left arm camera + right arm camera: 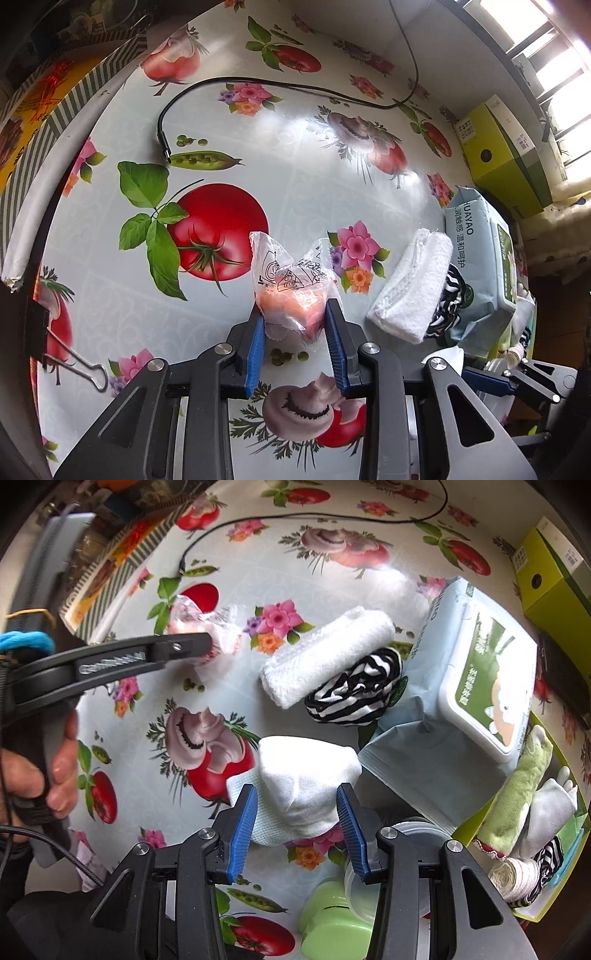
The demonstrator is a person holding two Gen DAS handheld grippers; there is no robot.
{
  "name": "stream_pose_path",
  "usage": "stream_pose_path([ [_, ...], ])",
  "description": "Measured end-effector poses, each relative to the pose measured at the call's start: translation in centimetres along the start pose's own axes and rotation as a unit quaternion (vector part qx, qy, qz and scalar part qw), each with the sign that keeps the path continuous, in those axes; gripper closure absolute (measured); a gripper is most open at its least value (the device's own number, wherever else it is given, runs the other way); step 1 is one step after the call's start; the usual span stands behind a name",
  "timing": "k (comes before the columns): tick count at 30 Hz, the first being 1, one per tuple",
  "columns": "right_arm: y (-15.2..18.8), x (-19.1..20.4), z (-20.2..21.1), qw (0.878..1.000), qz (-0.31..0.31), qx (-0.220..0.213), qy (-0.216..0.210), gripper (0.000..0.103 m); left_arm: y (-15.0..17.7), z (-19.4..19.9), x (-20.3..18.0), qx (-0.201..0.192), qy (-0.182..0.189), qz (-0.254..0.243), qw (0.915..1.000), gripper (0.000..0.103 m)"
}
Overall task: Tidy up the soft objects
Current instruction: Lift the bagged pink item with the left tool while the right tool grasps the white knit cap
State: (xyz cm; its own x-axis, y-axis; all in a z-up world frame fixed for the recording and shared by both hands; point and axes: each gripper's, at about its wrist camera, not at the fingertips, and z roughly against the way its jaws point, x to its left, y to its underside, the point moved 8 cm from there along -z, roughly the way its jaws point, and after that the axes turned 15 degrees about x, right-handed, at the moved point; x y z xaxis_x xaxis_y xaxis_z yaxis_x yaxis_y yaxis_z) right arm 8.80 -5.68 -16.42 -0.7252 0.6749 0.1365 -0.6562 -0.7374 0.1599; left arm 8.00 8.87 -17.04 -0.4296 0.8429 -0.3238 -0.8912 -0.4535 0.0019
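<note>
Task looks partway done. A yellow-green tray [546, 738] at the right edge of the tabletop [295, 177] already holds several soft bits: a green plush piece [517, 786], white socks [550, 808], a rolled cream cloth [515, 877]. Still out on the tabletop: a rolled white towel [325, 657], a zebra-striped cloth [354, 690] touching it, a white folded cloth [310, 786], and a pink soft item in a clear plastic bag [291, 291].

Left gripper [297, 321]: jaws at about half width w/ the bagged pink item between the blue pads, which look to press its lower part; bag rests on the tabletop, far-left of the towel. Right gripper [297, 812]: points down over the white folded cloth, jaws fairly narrow, one each side of it; whether pads touch it I can't tell.

Around: a wet-wipes pack [461, 686] just right of the striped cloth, between loose items and tray, so it partly blocks a straight path. A black cable [258, 83] lies far across the tabletop, a binder clip [79, 363] on the left edge, a green box [506, 155] far right, a light-green lidded jar [332, 923] near the right gripper.
</note>
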Motion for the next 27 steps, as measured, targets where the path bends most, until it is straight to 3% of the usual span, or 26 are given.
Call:
stream_pose_path([
  [4,-0.5,0.3,-1.0,1.000,0.008,0.009,0.008,0.062,0.4,0.6,0.0,-0.002,0.006,-0.001,1.0000,0.071],
  [6,-0.7,0.3,-1.4,1.000,0.011,0.010,0.014,0.074,0.6,0.8,-0.1,-0.002,0.008,-0.003,1.0000,0.071],
  [11,-0.7,0.4,-0.8,1.000,0.019,-0.007,0.013,0.089,1.1,1.5,-0.7,-0.005,0.012,-0.013,0.9998,0.071],
  [27,1.8,0.1,6.6,0.994,0.002,-0.109,-0.023,0.089,2.6,5.7,-4.0,-0.030,0.017,-0.056,0.9978,0.071],
])
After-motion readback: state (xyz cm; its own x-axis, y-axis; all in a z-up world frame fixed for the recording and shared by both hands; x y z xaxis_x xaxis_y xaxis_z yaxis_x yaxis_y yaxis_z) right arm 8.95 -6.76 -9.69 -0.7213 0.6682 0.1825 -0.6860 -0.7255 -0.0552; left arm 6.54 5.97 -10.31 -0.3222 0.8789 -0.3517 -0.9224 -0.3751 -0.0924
